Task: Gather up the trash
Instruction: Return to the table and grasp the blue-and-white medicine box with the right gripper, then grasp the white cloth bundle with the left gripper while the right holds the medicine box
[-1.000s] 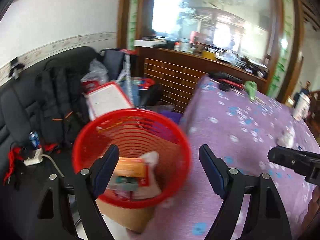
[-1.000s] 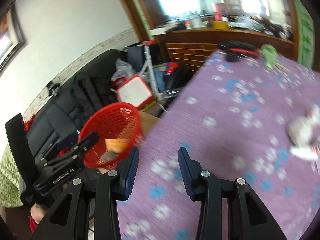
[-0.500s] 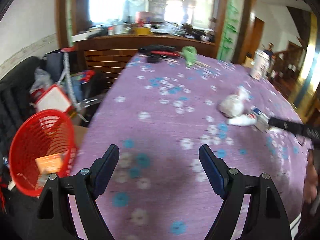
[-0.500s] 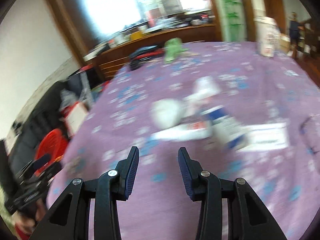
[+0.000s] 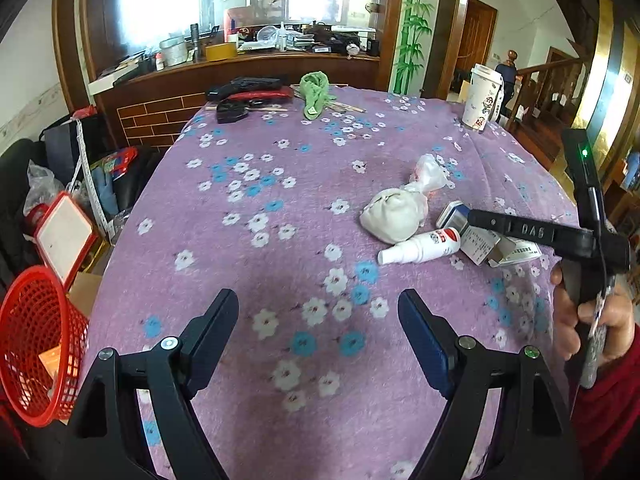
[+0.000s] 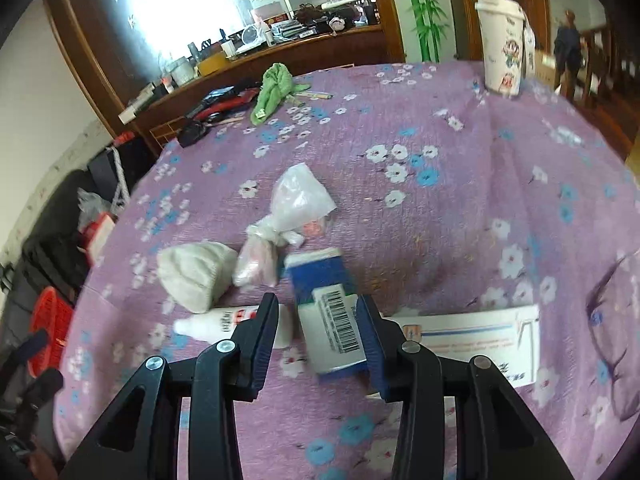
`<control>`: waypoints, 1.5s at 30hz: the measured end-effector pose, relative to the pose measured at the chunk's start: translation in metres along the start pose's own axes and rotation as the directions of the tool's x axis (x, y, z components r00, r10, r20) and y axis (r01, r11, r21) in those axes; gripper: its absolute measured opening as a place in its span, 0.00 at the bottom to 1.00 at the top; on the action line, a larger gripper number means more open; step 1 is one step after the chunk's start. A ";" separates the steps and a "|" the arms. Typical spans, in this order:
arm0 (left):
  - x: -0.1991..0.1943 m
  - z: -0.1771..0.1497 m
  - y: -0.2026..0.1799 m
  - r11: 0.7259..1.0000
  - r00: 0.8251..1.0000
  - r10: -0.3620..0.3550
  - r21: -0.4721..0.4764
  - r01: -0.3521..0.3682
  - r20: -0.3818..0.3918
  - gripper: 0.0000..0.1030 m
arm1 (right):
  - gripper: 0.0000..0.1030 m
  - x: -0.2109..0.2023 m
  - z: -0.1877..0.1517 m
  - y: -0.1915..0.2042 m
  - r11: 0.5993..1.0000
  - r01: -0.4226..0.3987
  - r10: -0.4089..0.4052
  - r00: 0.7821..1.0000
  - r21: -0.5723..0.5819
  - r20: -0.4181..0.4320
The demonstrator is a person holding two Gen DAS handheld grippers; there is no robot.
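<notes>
Trash lies on the purple flowered tablecloth [image 5: 256, 216]: a tied plastic bag with a white lump [image 5: 394, 216], a small white spray bottle [image 5: 420, 249], a blue and white carton [image 6: 328, 312] and a flat paper leaflet [image 6: 472, 332]. My right gripper [image 6: 318, 328] is open, its fingers either side of the carton's near end, with the bottle [image 6: 224, 322] at its left finger. It shows from the side in the left wrist view [image 5: 520, 232]. My left gripper [image 5: 318, 334] is open and empty over bare cloth. A red mesh basket [image 5: 36, 344] holding trash stands off the table's left edge.
A paper cup [image 5: 482, 96] stands at the table's far right. A green cloth [image 5: 316, 92] and black items [image 5: 244, 92] lie at the far edge. A sofa with bags and clutter [image 5: 60, 200] is left of the table. A wooden counter [image 5: 248, 60] is behind.
Both grippers swung right from the red basket to the trash pile. The right gripper moved in close, and its open fingers now straddle the blue and white carton.
</notes>
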State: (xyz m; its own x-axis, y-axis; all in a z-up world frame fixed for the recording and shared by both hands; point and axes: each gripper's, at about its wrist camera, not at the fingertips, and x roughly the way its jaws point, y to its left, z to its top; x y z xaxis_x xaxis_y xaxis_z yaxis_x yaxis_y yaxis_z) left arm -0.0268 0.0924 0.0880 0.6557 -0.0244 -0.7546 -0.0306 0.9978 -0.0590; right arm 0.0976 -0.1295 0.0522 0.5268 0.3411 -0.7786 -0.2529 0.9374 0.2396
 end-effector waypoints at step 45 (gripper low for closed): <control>0.124 0.047 -0.013 0.997 0.998 -0.026 -0.076 0.022 -0.051 0.23 | 0.40 0.014 -0.017 0.009 0.978 0.174 -0.167 0.983 -0.112 0.072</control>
State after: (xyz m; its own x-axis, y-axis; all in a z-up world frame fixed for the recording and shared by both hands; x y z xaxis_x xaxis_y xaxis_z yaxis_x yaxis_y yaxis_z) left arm 0.0907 0.0793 0.0257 0.6167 -0.0535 -0.7854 -0.0730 0.9895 -0.1248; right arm 0.0886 -0.1176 0.0334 0.6188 0.1841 -0.7637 -0.2464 0.9686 0.0339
